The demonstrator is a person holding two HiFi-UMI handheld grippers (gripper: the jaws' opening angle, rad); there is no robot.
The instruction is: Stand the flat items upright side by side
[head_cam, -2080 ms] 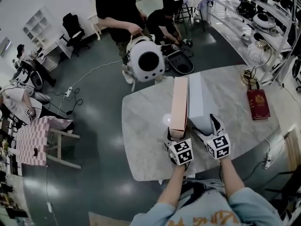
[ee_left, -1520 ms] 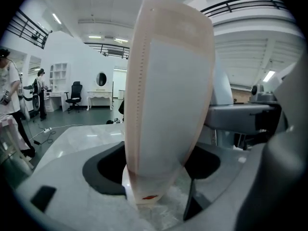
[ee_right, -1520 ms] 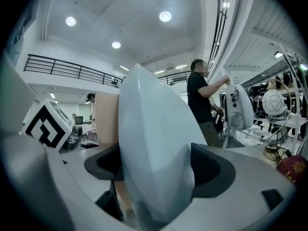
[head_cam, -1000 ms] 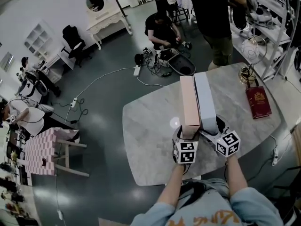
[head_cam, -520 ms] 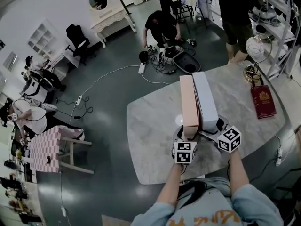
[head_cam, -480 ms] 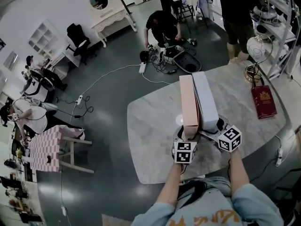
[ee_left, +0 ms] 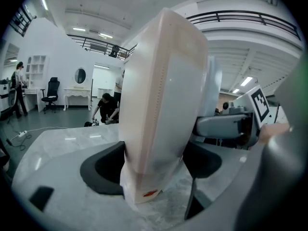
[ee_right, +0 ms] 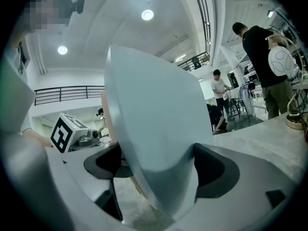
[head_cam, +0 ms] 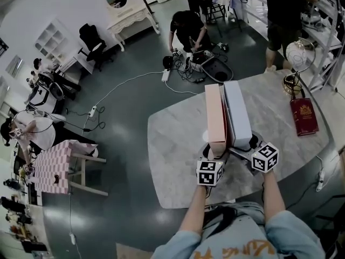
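Head view: two boxes upright side-by-side; left gripper (head_cam: pixel 214 154) clamps pink box (head_cam: pixel 216 117), right gripper (head_cam: pixel 247 149) clamps grey box (head_cam: pixel 237 109).

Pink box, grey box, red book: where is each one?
pink box (head_cam: pixel 216 117), head view, on its upward-facing long edge.
grey box (head_cam: pixel 237 114), head view, on its upward-facing long edge.
red book (head_cam: pixel 304 116), head view, on its front cover.

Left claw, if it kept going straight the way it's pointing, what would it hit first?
The pink box, clamped in the left claw; going on would push it along the marble table. Beyond the box the table looks free, though depth is unclear.
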